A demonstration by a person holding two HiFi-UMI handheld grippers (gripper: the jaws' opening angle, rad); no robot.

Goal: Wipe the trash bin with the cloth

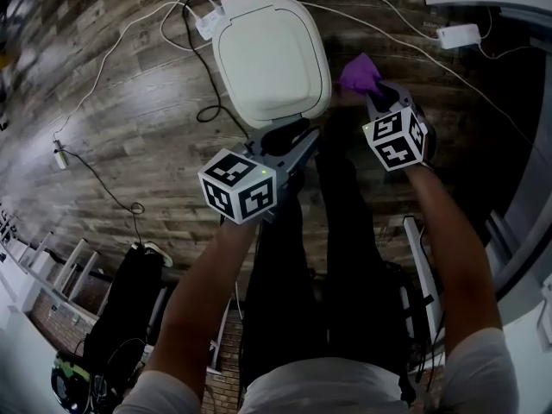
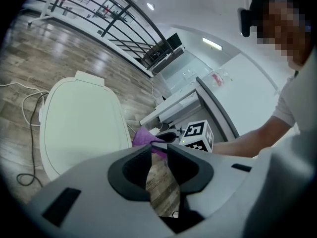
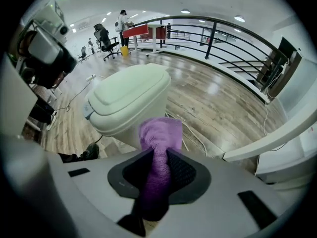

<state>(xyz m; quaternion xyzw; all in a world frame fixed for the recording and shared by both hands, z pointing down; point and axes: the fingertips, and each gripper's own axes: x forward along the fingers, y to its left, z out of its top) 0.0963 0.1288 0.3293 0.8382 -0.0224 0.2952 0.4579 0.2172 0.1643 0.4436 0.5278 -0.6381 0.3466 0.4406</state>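
Purple cloth, pinched by the right gripper, sits just right of the trash bin; left gripper narrowly parted, empty.

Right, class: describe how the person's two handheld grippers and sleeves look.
The left gripper and right gripper are pale grey moulded shells with black padded tongs. Each carries a white cube bearing black square markers and a small green light. The person wears short white sleeves.
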